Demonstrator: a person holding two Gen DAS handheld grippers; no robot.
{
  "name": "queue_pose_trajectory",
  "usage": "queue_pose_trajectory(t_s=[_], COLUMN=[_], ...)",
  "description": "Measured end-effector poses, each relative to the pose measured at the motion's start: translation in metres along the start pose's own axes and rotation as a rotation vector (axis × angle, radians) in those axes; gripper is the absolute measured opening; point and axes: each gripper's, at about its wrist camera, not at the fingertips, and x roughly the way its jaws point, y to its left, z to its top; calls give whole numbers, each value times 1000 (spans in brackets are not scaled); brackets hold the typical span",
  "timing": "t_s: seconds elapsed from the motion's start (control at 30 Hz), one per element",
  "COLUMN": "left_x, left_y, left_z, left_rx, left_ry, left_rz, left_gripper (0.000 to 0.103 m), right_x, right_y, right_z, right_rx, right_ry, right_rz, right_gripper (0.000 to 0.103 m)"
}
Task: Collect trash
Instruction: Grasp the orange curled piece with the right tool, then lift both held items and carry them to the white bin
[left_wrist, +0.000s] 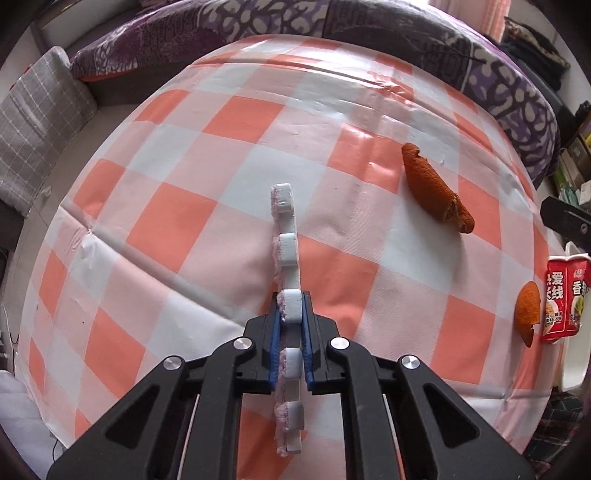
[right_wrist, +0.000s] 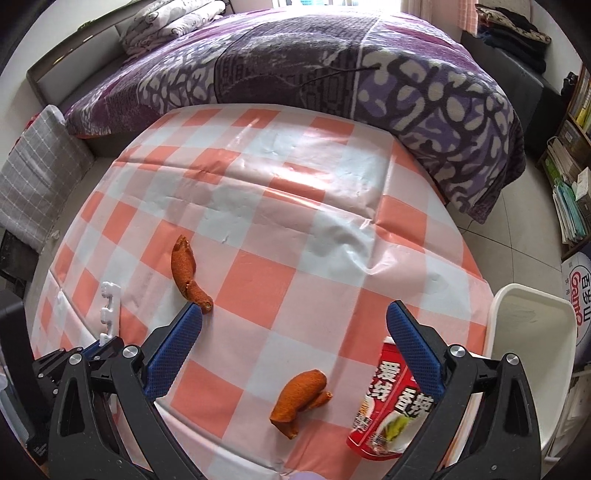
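Orange peel (right_wrist: 300, 401) beside red packet (right_wrist: 388, 406)

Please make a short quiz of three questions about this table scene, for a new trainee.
1. True or false: the left gripper is shut on the white notched strip.
2. How many orange peel pieces lie on the checkered tablecloth?
3. The right gripper is: A) open, B) shut on the red packet.

Key: 1 true. 2 two: the long peel and the near peel. 3 A.
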Motion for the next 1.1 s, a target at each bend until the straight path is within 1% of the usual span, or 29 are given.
queue_pose_trajectory(t_s=[0.2,0.3,0.4,0.47,0.53,0.57,0.6,0.67,0.7,0.73,0.8,0.93,1.1], left_x=[-5,-11,-17,-20,-23,-23,-24,-25,-26,-26,-29,-34,-44], left_y=[42,62,77,82,84,83,83,81,81,81,82,84,83], left_z=[-4,-7,-7,-7,-7,-6,-6,-5,-4,-4,-4,-3,-1], left_rx=[-151,-216,-267,-286,-294,-297,-298,-299,-300,-303,-312,-330,-344], left_ry=[-7,-22,-37,-44,-48,-50,-52,-57,-62,-67,-76,-90,-124], left_rz=[18,31,29,24,17,15,13,12,13,13,13,17,28], left_gripper=[10,10,10,10,10,10,10,10,10,10,10,10,10], right_x=[23,35,48,55,60,63,63,63,62,61,59,52,27], right_y=[36,48,57,64,71,75,78,83,85,85,86,84,86], right_z=[3,5,5,3,2,0,-1,-1,-1,-1,-1,1,3], right_rx=[-90,-111,-115,-128,-147,-161,-172,-191,-194,-196,-198,-180,-179], right_ry=[1,-1,6,19,31,36,28,11,7,4,5,-13,-83], right_rz=[-2,-1,6,11,21,23,12,11,18,21,34,68,113], right_gripper=[96,96,94,88,77,74,71,61,51,34,18,16,16])
